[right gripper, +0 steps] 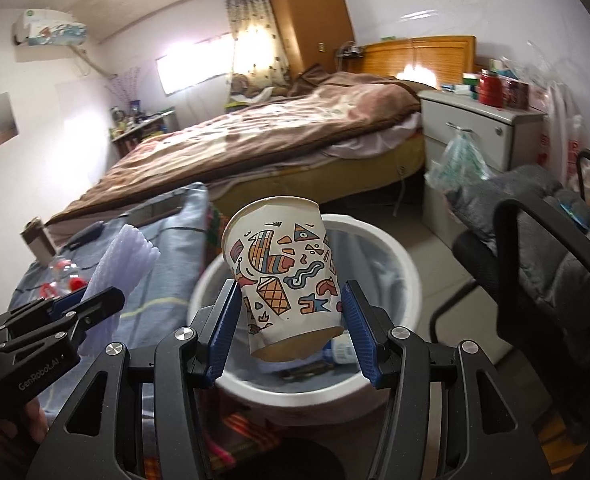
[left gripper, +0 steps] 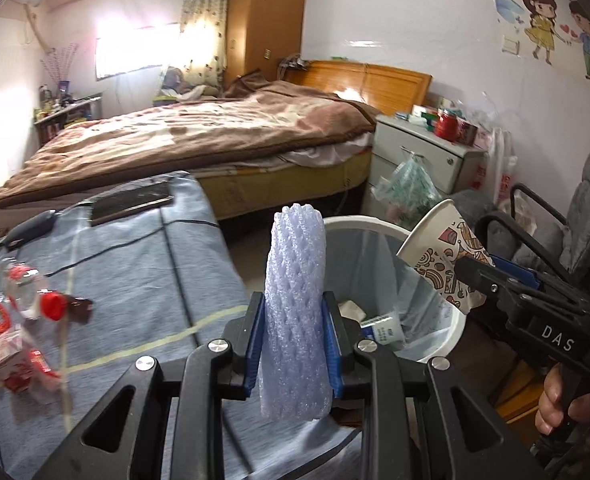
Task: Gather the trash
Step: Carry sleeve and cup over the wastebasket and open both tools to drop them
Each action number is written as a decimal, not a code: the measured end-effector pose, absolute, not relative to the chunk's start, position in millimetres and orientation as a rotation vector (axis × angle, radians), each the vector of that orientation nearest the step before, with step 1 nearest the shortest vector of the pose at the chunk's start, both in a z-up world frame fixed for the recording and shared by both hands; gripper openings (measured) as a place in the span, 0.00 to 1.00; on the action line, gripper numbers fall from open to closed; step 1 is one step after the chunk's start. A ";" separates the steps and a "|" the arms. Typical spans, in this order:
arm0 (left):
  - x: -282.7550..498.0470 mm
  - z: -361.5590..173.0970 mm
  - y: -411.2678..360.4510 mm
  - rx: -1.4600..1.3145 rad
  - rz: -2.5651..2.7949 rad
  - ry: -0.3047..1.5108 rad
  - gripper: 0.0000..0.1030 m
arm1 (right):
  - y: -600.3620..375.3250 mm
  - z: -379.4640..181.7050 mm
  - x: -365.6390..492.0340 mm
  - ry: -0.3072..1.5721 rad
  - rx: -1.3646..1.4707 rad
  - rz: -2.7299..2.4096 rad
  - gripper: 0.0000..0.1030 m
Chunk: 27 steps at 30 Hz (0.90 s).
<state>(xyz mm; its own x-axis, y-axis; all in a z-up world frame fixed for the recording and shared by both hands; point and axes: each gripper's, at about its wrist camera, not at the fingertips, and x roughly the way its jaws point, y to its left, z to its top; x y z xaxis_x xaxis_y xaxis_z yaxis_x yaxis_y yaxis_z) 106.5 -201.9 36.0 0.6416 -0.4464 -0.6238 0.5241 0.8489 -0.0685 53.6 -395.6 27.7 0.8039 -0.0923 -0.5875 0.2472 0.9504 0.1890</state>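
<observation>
My left gripper [left gripper: 295,320] is shut on a pale lilac foam net sleeve [left gripper: 295,280] that stands upright between its blue pads, just left of the bin. The white trash bin [left gripper: 359,222] has a clear liner and some scraps inside. My right gripper [right gripper: 291,308] is shut on a patterned paper cup [right gripper: 283,264], tilted and hanging over the bin [right gripper: 409,264]. The left wrist view shows that cup [left gripper: 443,248] at the bin's right rim, in the right gripper [left gripper: 479,276]. In the right wrist view the left gripper [right gripper: 95,300] and foam sleeve [right gripper: 131,252] show at left.
A table with a blue-grey checked cloth [left gripper: 155,272] bears a clear bottle with a red cap [left gripper: 27,284], a red-and-white wrapper [left gripper: 11,360] and a phone [left gripper: 131,202]. Behind are a bed [left gripper: 199,132], a nightstand [left gripper: 423,148] and a hanging green bag [left gripper: 411,184]. A grey padded chair [right gripper: 535,240] stands right.
</observation>
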 end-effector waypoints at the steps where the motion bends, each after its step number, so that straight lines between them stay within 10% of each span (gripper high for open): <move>1: 107.3 34.0 -207.0 0.124 -0.564 0.685 0.28 | -398.3 25.7 52.7 0.618 0.258 -0.196 0.52; 16: 120.6 10.8 -253.3 0.162 -0.597 0.753 0.29 | -426.6 0.1 66.5 0.719 0.282 -0.230 0.53; 21: 126.0 7.8 -253.9 0.152 -0.586 0.772 0.52 | -428.1 -3.0 66.7 0.727 0.255 -0.243 0.54; 27: 125.8 8.5 -247.9 0.145 -0.576 0.767 0.56 | -425.0 -0.6 64.2 0.721 0.246 -0.239 0.55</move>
<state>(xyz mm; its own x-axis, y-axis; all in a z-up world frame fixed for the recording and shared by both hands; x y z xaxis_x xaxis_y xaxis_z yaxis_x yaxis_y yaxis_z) 125.8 -247.9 8.5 0.5751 -0.4382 -0.6908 0.5413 0.8370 -0.0803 64.2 -425.0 -0.6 0.7269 -0.1302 -0.6743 0.2984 0.9442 0.1394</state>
